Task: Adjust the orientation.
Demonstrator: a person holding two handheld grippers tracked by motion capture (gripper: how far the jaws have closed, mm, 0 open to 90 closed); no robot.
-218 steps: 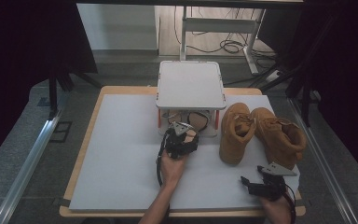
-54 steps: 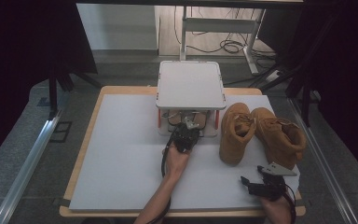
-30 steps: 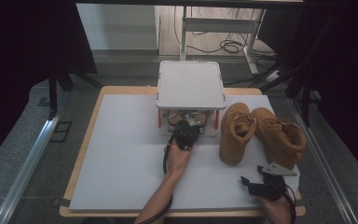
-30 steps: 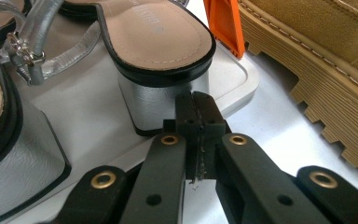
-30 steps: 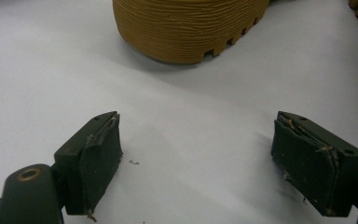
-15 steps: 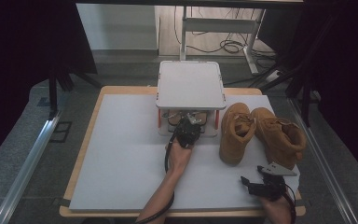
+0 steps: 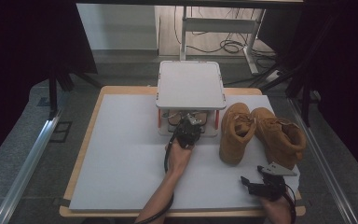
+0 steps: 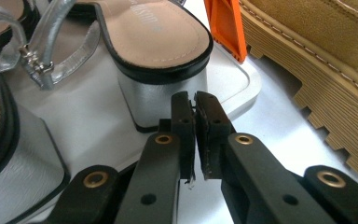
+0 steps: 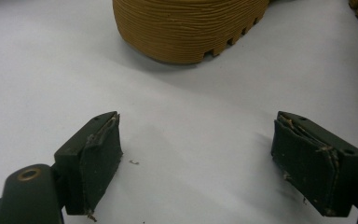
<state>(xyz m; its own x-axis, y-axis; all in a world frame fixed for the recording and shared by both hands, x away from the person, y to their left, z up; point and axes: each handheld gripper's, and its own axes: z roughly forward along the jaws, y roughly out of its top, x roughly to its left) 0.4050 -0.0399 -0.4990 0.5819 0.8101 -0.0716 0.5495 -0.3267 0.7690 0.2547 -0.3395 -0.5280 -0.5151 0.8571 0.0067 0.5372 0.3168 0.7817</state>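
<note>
The left tool (image 8: 195, 100) has just opened slightly, nearly closed and empty, beside the silver block-heeled sandal (image 8: 161, 51); the right tool (image 9: 196, 158) stands open.

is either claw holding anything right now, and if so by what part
Nothing is held. The left claw is shut on nothing, its tips just in front of the silver sandal's block heel. The right claw is open over bare table.

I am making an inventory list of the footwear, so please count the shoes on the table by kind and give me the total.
Tan boots: 2, standing on the white mat at the right.
Silver block-heel sandals: 2, on the lower level of the white rack.
Total: 4 shoes.
</note>
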